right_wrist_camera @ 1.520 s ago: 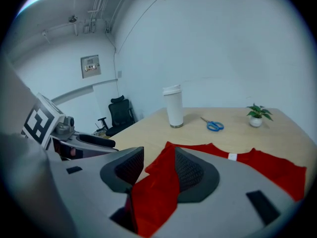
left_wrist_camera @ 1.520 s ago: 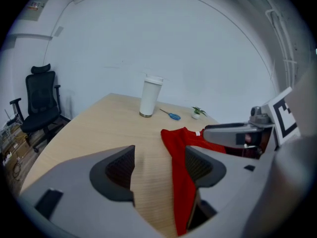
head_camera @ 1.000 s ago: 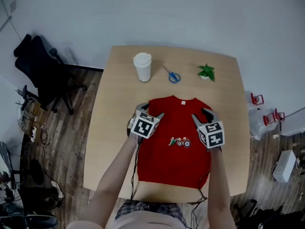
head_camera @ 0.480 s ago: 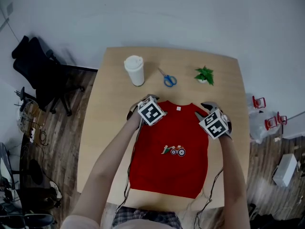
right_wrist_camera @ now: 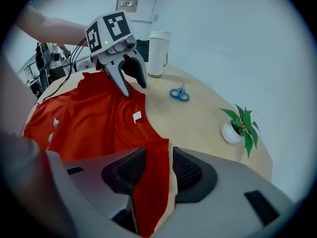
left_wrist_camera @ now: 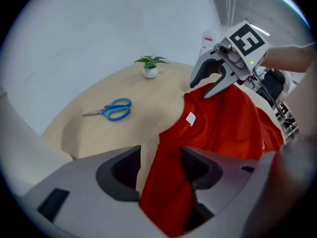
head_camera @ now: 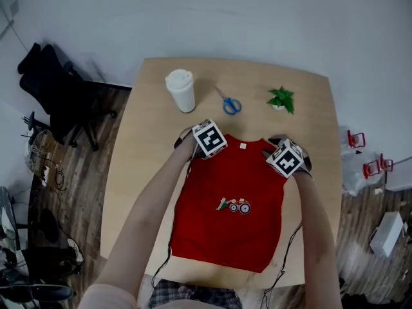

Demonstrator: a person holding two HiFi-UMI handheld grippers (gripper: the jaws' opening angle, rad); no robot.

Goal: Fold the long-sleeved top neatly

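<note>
A red long-sleeved top (head_camera: 232, 224) lies flat on the wooden table (head_camera: 145, 140), collar away from me and sleeves out of sight. My left gripper (head_camera: 187, 138) is at the top's left shoulder. In the left gripper view (left_wrist_camera: 159, 155) the red shoulder cloth (left_wrist_camera: 163, 182) runs between the jaws, which have just been closing; bare table still shows beside one pad. My right gripper (head_camera: 278, 140) is at the right shoulder. In the right gripper view (right_wrist_camera: 157, 157) its jaws stand shut on the shoulder edge (right_wrist_camera: 153, 172). Each gripper sees the other one (left_wrist_camera: 213, 81) (right_wrist_camera: 130, 78).
At the far side of the table stand a white lidded cup (head_camera: 181, 90), blue-handled scissors (head_camera: 228, 102) and a small potted plant (head_camera: 281, 99). A black office chair (head_camera: 51, 89) is on the floor to the left. The table's near edge is just below the top's hem.
Both grippers have moved from the sides of the top's middle away from me to its shoulders, sinking and rolling at the wrist. The top lies where it was.
</note>
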